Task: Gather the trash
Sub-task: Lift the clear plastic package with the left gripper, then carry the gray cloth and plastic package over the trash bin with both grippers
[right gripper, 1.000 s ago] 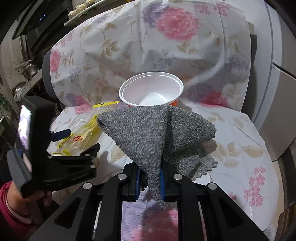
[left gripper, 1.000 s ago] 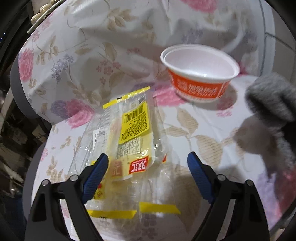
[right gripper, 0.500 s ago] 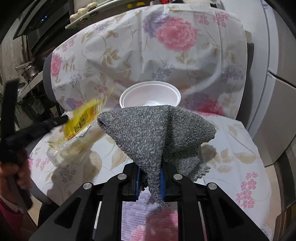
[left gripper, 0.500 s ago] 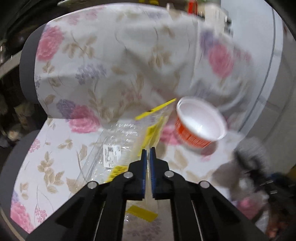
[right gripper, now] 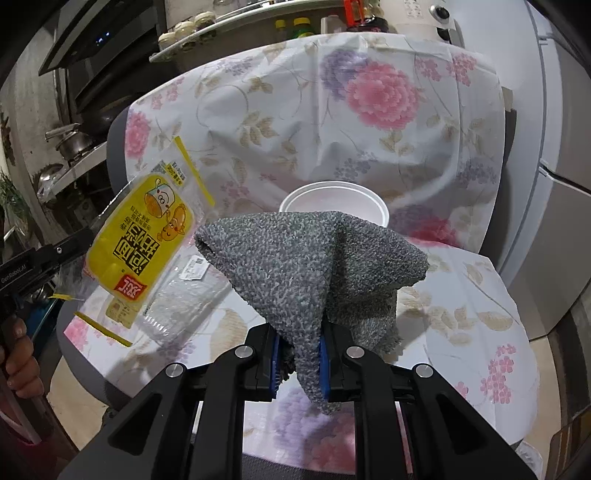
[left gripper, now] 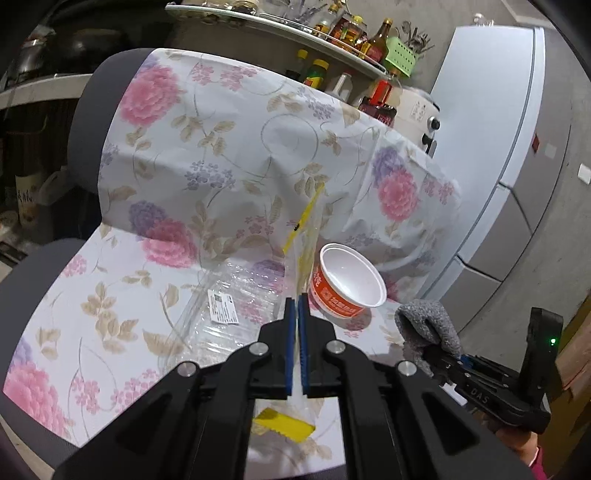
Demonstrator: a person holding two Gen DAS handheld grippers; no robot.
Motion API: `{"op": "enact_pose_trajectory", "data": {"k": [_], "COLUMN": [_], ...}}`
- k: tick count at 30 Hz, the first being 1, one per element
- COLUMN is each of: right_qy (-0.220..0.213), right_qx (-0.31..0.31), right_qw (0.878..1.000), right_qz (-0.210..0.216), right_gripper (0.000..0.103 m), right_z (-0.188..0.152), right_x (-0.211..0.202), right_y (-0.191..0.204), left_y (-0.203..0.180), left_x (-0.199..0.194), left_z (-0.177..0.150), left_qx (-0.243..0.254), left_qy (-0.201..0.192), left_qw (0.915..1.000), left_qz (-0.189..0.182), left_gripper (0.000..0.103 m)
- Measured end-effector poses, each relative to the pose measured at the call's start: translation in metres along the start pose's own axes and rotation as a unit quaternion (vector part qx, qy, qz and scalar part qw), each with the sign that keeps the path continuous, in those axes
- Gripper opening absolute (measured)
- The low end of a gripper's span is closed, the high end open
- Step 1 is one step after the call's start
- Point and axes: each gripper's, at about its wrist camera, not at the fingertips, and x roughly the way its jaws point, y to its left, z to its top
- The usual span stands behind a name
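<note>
My left gripper point(left gripper: 295, 300) is shut on a yellow-printed clear snack wrapper point(right gripper: 144, 243) and holds it up off the seat. In the left wrist view the wrapper point(left gripper: 303, 236) shows edge-on, rising from the fingertips. In the right wrist view the left gripper point(right gripper: 83, 240) pinches the wrapper's left edge. A clear plastic tray point(left gripper: 229, 306) with a white label lies on the seat. An empty orange-and-white paper bowl point(left gripper: 347, 284) stands upright at the seat's back. My right gripper point(right gripper: 299, 332) is shut on a grey knitted cloth point(right gripper: 306, 266), which drapes over its fingers and hides part of the bowl point(right gripper: 332, 197).
A chair with a floral cover point(left gripper: 221, 147) holds everything. A shelf of bottles point(left gripper: 347, 33) runs behind it, and a grey fridge point(left gripper: 517, 166) stands to the right. A person's hand point(right gripper: 16, 354) grips the left tool's handle.
My left gripper closed on the yellow wrapper, rolled and lifted it off the seat, uncovering the clear tray beneath. My right gripper rose a little with the cloth.
</note>
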Motion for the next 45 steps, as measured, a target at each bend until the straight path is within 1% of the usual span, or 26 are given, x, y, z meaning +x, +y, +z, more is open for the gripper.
{"op": "enact_pose_trajectory", "data": {"k": [2, 7, 11, 17, 20, 24, 28, 30, 34, 38, 39, 40, 43, 45], "right_qy": [0.000, -0.001, 0.000, -0.006, -0.005, -0.011, -0.020, -0.024, -0.030, -0.034, -0.034, -0.033, -0.029, -0.024], "right_qx": [-0.001, 0.002, 0.006, 0.012, 0.022, 0.021, 0.030, 0.037, 0.057, 0.087, 0.096, 0.102, 0.132, 0.154], "right_qw": [1.000, 1.000, 1.000, 1.000, 1.000, 1.000, 0.999, 0.998, 0.995, 0.988, 0.985, 0.983, 0.974, 0.966], "right_qz": [-0.002, -0.004, -0.004, -0.012, -0.017, -0.019, -0.026, -0.037, -0.072, -0.120, -0.140, -0.150, -0.184, -0.206], "right_gripper": [0.017, 0.017, 0.017, 0.017, 0.017, 0.017, 0.017, 0.017, 0.017, 0.017, 0.017, 0.017, 0.017, 0.017], "right_z": [0.000, 0.000, -0.001, -0.005, -0.009, -0.012, -0.015, -0.019, -0.037, -0.067, -0.078, -0.085, -0.115, -0.136], "right_x": [-0.004, -0.013, -0.018, -0.032, -0.034, -0.040, -0.050, -0.057, -0.080, -0.115, -0.128, -0.135, -0.162, -0.179], "right_y": [0.003, 0.007, 0.006, -0.002, -0.009, -0.012, -0.019, -0.028, -0.057, -0.097, -0.111, -0.118, -0.150, -0.170], "left_y": [0.000, -0.002, -0.009, -0.033, -0.044, -0.052, -0.069, -0.084, -0.125, -0.169, -0.179, -0.186, -0.220, -0.245], "left_x": [-0.006, -0.017, -0.019, -0.024, -0.025, -0.023, -0.017, -0.012, 0.004, 0.018, 0.021, 0.024, 0.033, 0.041], "left_z": [-0.001, -0.006, -0.011, -0.019, -0.022, -0.026, -0.031, -0.037, -0.057, -0.081, -0.086, -0.090, -0.111, -0.128], "left_qx": [0.003, 0.006, 0.014, 0.039, 0.055, 0.061, 0.074, 0.084, 0.110, 0.132, 0.137, 0.140, 0.156, 0.171], "left_qy": [-0.004, -0.014, -0.012, -0.018, -0.021, -0.015, -0.007, -0.002, 0.017, 0.033, 0.038, 0.042, 0.063, 0.083], "left_qw": [1.0000, 0.9998, 0.9997, 0.9984, 0.9978, 0.9975, 0.9961, 0.9943, 0.9869, 0.9751, 0.9717, 0.9693, 0.9569, 0.9453], "left_qz": [0.002, -0.008, -0.014, -0.037, -0.030, -0.033, -0.048, -0.065, -0.117, -0.175, -0.189, -0.198, -0.236, -0.265], "left_gripper": [0.000, 0.000, 0.000, 0.000, 0.000, 0.000, 0.000, 0.000, 0.000, 0.000, 0.000, 0.000, 0.000, 0.000]}}
